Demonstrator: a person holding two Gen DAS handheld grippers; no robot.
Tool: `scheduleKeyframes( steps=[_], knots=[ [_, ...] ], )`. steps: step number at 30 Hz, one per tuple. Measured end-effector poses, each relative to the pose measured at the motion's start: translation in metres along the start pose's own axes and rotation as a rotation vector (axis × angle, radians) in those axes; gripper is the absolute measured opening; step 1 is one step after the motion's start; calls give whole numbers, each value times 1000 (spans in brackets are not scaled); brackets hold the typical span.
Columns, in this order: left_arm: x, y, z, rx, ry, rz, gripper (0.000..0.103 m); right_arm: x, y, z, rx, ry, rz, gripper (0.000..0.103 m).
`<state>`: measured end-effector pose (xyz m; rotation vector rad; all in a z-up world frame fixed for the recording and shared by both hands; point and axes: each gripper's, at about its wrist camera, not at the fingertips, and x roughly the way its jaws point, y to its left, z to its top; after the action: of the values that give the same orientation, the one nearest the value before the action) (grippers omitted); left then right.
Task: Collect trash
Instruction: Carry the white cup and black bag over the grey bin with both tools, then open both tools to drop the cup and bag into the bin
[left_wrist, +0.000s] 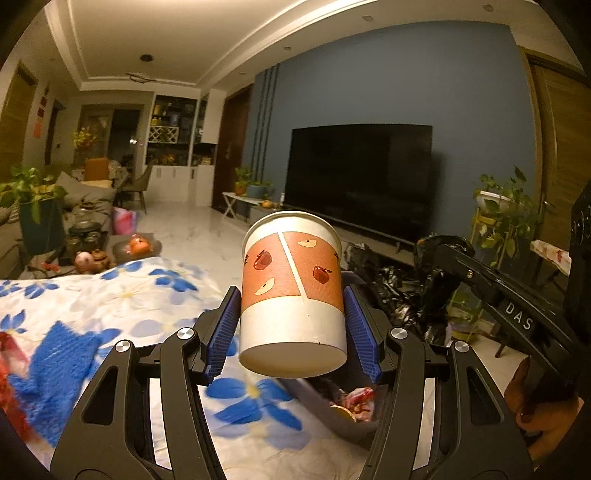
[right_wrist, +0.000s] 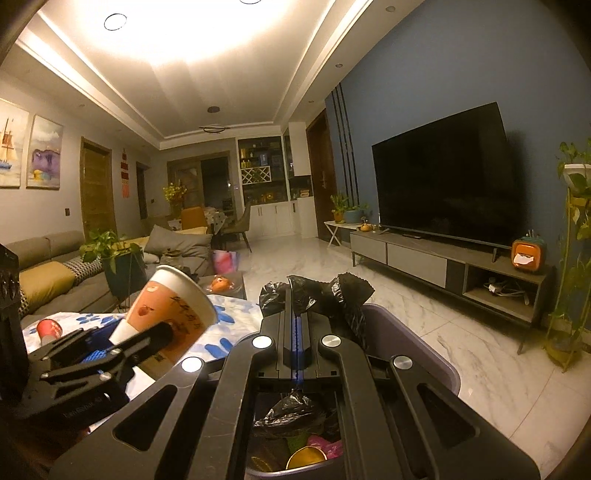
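Both tongs are busy: the left gripper (left_wrist: 291, 325) has its blue ribbed pads (left_wrist: 221, 332) pressed against either side of a paper cup (left_wrist: 291, 291), and the right gripper (right_wrist: 299, 332) is closed tight on a bunched fold of the black bin liner (right_wrist: 347, 291), jaws all but touching. Below them sits the grey waste bin (right_wrist: 413, 347), just beside the table with the white cloth printed in blue flowers (left_wrist: 122, 295); wrappers and a gold-coloured lid already lie at the bin's bottom. My read is that this is the carry-and-drop step — the cup is lifted clear of the cloth and hangs near the bin's edge, while the right gripper holds the liner up and out of the way. The next move, as I judge it, calls for bringing the cup over the bin's mouth and spreading the pads so it falls inside, without snagging the liner. The cup itself is tilted, base toward the left camera and rim away, white at top and bottom with an orange band of apple drawings. It looks undented. A smaller red cup (right_wrist: 48, 328) waits on the cloth.
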<state>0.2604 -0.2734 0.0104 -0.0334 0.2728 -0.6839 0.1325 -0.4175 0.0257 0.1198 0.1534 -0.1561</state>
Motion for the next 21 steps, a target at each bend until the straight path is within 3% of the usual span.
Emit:
scheduleKeyframes(
  steps=[21],
  knots=[
    [58,-25,-17,15,67,-51,57,17,-11,-1,27,3,-22,1]
  ],
)
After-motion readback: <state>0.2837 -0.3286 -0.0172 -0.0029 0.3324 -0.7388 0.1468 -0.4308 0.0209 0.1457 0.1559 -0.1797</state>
